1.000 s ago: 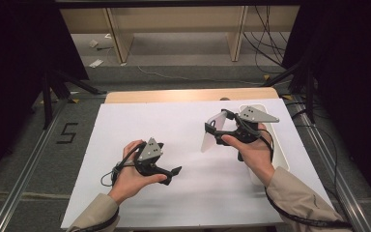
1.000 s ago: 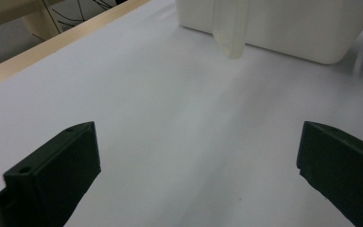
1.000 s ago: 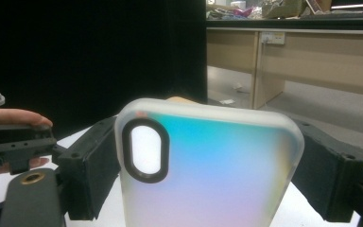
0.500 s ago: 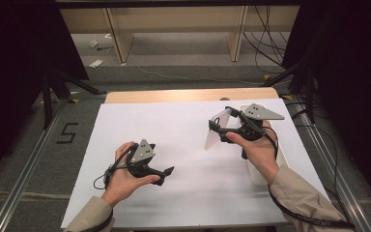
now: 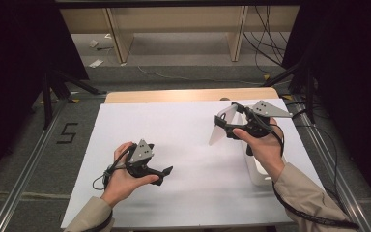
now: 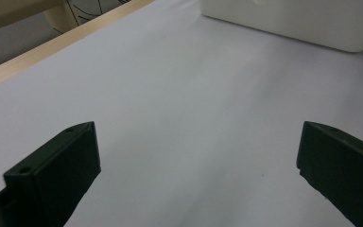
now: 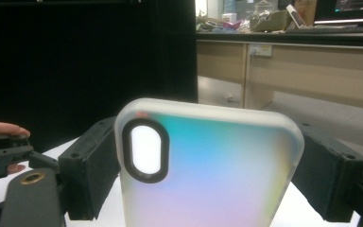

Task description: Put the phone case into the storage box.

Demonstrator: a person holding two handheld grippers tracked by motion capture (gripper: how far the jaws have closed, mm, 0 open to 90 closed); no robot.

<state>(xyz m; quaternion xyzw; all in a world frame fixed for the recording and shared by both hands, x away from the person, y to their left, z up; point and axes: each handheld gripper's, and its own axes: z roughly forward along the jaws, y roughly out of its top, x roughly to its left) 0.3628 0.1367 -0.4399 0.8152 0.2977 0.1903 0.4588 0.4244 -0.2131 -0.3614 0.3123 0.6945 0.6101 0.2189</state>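
A translucent phone case [image 5: 221, 128] with a black-ringed camera cutout is held upright above the right side of the table, my right gripper [image 5: 226, 121] shut on its two long edges. In the right gripper view the case [image 7: 217, 170] glows with pastel colours between the black jaws. My left gripper [image 5: 163, 173] hovers low over the white sheet [image 5: 183, 145] near the front left. It is open, and the left gripper view shows bare sheet between its fingertips [image 6: 78, 142].
A white rectangular box [image 5: 259, 173] lies on the sheet under my right hand; it is also the white box [image 6: 288, 19] in the left gripper view. A wooden table edge [image 5: 183, 95] runs along the back. Cables and metal rails flank the table.
My left gripper has slid a little to the left over the sheet. My right gripper has shifted slightly right and up, with the phone case still held.
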